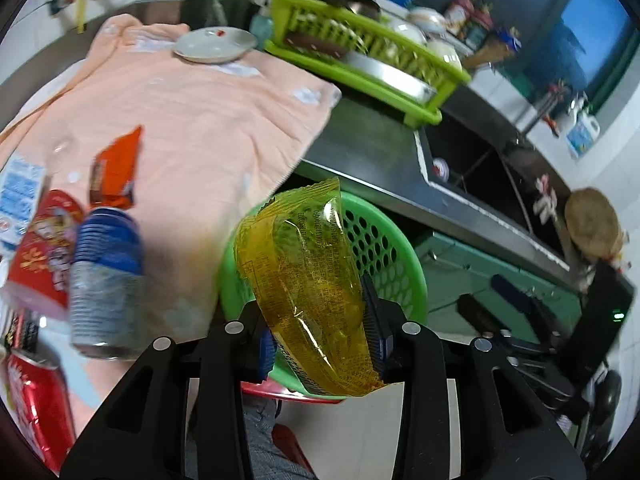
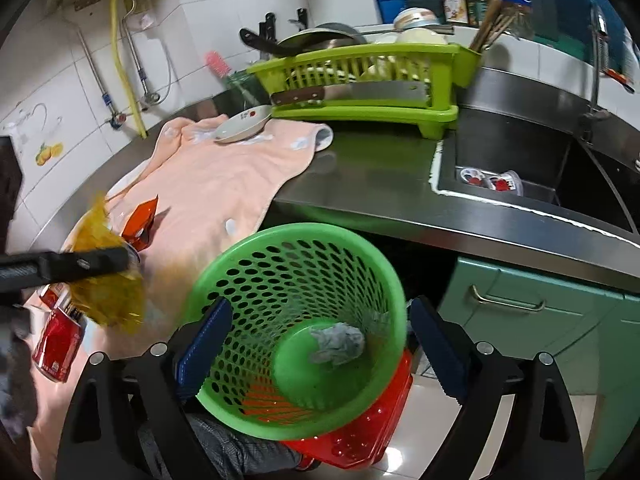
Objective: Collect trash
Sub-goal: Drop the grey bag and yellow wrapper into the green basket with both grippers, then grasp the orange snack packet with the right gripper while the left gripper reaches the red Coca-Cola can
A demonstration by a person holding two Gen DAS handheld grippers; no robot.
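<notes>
My left gripper (image 1: pixel 322 332) is shut on a yellow transparent wrapper (image 1: pixel 308 280) and holds it in front of the green perforated basket (image 1: pixel 384 248). In the right wrist view the left gripper (image 2: pixel 120 264) carries the wrapper (image 2: pixel 108 296) to the left of the basket (image 2: pixel 240 256). My right gripper (image 2: pixel 320 344) is open, its blue pads on either side of the basket, not touching it. A crumpled grey wad (image 2: pixel 336 344) lies in the basket's bottom. On the peach towel (image 1: pixel 192 120) lie an orange packet (image 1: pixel 116 172), a blue can (image 1: pixel 108 280), a red cup (image 1: pixel 48 248) and a red can (image 1: pixel 36 400).
A lime dish rack (image 2: pixel 360 80) with a cleaver, pan and bowls stands at the back. A white plate (image 2: pixel 244 124) sits on the towel. The steel sink (image 2: pixel 520 168) with cups is at the right. A red stool (image 2: pixel 368 432) is under the basket. Green cabinets (image 2: pixel 540 312) are below.
</notes>
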